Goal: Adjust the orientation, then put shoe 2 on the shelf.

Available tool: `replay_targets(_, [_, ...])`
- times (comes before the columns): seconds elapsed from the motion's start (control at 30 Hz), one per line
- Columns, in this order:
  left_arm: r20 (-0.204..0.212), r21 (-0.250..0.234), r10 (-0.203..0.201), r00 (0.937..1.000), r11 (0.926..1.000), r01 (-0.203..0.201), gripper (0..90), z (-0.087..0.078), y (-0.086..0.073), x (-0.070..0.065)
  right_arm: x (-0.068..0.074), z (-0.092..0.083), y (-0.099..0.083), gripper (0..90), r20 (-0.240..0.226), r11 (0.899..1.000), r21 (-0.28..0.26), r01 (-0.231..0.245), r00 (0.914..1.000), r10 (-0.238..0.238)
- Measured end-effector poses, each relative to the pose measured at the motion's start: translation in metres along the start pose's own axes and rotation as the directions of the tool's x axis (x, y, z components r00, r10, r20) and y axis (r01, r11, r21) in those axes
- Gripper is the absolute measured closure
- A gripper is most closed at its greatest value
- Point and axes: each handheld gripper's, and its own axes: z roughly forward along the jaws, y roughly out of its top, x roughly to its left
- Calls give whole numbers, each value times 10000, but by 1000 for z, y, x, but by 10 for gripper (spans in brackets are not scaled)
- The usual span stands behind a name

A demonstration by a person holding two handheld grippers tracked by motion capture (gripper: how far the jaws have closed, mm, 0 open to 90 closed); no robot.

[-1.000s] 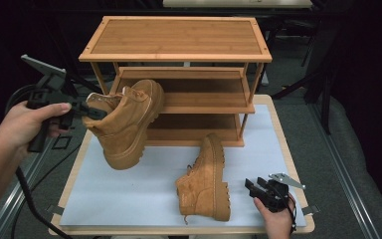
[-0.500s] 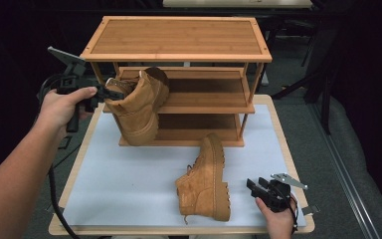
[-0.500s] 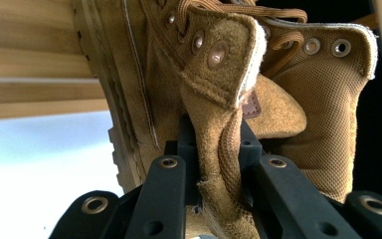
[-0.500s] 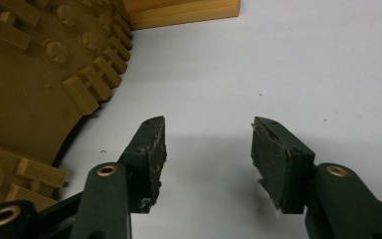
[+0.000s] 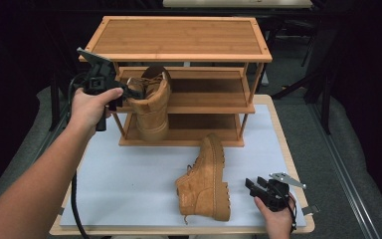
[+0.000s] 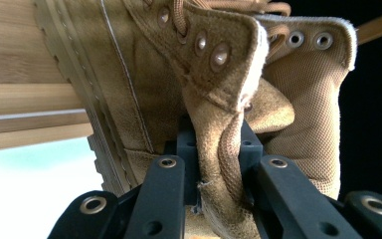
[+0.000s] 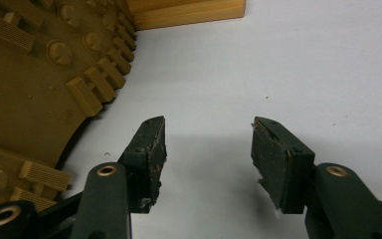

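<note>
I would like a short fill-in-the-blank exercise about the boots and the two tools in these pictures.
1. The left tool is shut on the collar of one ____.
2. The other boot lies on its ____ on the white mat.
3. The right tool is ____ and holds nothing.

Missing words: boot; side; open

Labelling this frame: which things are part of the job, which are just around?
In play:
held boot, pinched in left gripper
shoe rack
second boot lying on its side
right gripper, open

Just around:
table mat
</note>
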Motion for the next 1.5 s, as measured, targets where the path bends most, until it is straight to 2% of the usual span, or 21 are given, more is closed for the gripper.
replay_targets(0.13, [-49,-22,134,9999,9999,-134,784,-3,-4,4,-1,-1,0,469,-17,10000,-46,28,10000,-28])
replay_targets(0.2, [-284,-71,421,9987,9991,-423,772,-5,-8,3,-2,-1,0,470,9,10000,-18,-75,10000,75])
replay_targets(0.33, [-168,-227,270,9995,9994,-274,721,-7,-10,5,-1,0,0,469,-9,10000,-3,-33,10000,33])
replay_targets(0.4, [-175,-241,349,9992,9991,-353,686,-7,-11,5,0,-1,0,469,20,9999,121,4,10000,-4])
replay_targets(0.57, [-703,-410,640,9955,9969,-670,634,-11,-11,-1,1,0,-1,468,0,10000,20,25,10000,-25])
replay_targets(0.6, [-615,-365,745,9953,9964,-768,611,-12,-11,-2,1,0,0,468,11,10000,24,24,10000,-24])
replay_targets(0.63, [-361,-404,580,9977,9974,-594,571,-16,-9,-6,0,-1,0,469,1,10000,-8,20,10000,-20])
replay_targets(0.67, [-361,-404,580,9977,9974,-594,575,-16,-9,-6,0,-1,0,469,1,10000,-8,20,10000,-20])
replay_targets(0.73, [-674,-283,775,9947,9964,-796,578,-19,-10,-11,0,-1,0,470,2,10000,-12,-8,10000,8])
replay_targets(0.77, [-700,-261,985,9927,9946,-1005,577,-22,-12,-12,0,-1,0,470,-10,10000,-9,12,10000,-12])
replay_targets(0.83, [-729,-271,1085,9914,9935,-1108,574,-25,-13,-12,0,-2,0,471,-10,10000,-7,40,10000,-40])
replay_targets(0.87, [-598,-339,1057,9926,9936,-1079,575,-28,-13,-12,1,-3,1,471,29,9999,137,64,10000,-64])
replay_targets(0.93, [-148,-674,1050,9944,9921,-1058,576,-42,-15,-12,2,-2,0,471,-45,10000,-20,38,10000,-39])
replay_targets(1.0, [37,-682,973,9952,9930,-968,576,-50,-17,-11,3,-3,1,471,-67,9999,-34,96,9999,-96])
replay_targets(1.07, [17,-649,1062,9943,9923,-1058,578,-53,-19,-10,4,-3,1,471,-73,9999,-38,102,9999,-103])
replay_targets(1.13, [70,-685,1080,9941,9919,-1073,579,-62,-24,-8,5,-5,2,471,-50,9998,87,155,9999,-155])
replay_targets(1.2, [-45,-690,1243,9922,9898,-1243,597,-67,-29,-5,8,-6,3,473,-218,9997,-47,232,9995,-233])
replay_targets(1.3, [-269,-732,1437,9893,9867,-1453,604,-74,-46,7,13,-8,7,476,-437,9987,202,472,9980,-463])
replay_targets(1.33, [-269,-732,1437,9893,9867,-1453,606,-74,-46,7,13,-8,7,476,-437,9987,202,472,9980,-463])
replay_targets(1.43, [-315,-690,1577,9870,9848,-1596,614,-76,-63,24,19,-8,12,504,-880,9976,287,627,9943,-599])
replay_targets(1.5, [-270,-780,1592,9869,9839,-1608,616,-74,-72,33,23,-10,16,535,-777,9955,434,846,9937,-810])
